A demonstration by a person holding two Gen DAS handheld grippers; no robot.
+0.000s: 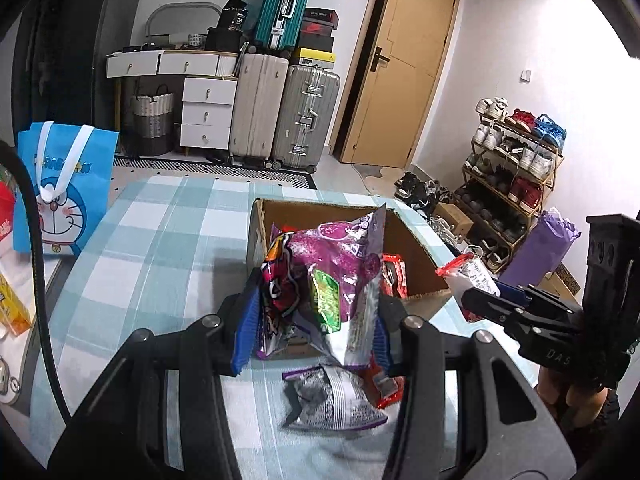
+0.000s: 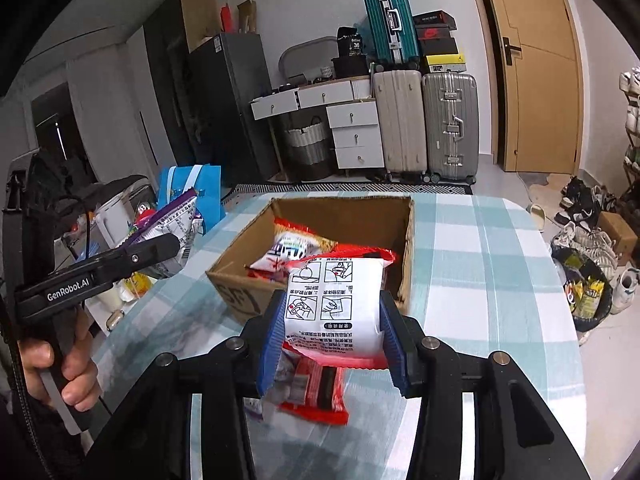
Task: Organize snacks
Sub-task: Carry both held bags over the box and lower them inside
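2 ribbed blue-padded claws each pinch a crinkly packet above the checked tablecloth (image 2: 480,248). Left gripper (image 1: 312,332) clamps a glossy purple foil bag (image 1: 336,264); right gripper (image 2: 332,344) clamps a white, red-edged pouch (image 2: 340,300) (printed with pictograms). Between them, farther back, sits the open cardboard box (image 2: 236,276), snacks inside.

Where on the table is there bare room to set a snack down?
Free: checked tablecloth between the blue bag and cardboard box, and right of the box. Crowded: inside the box, and the near edge with loose packets.
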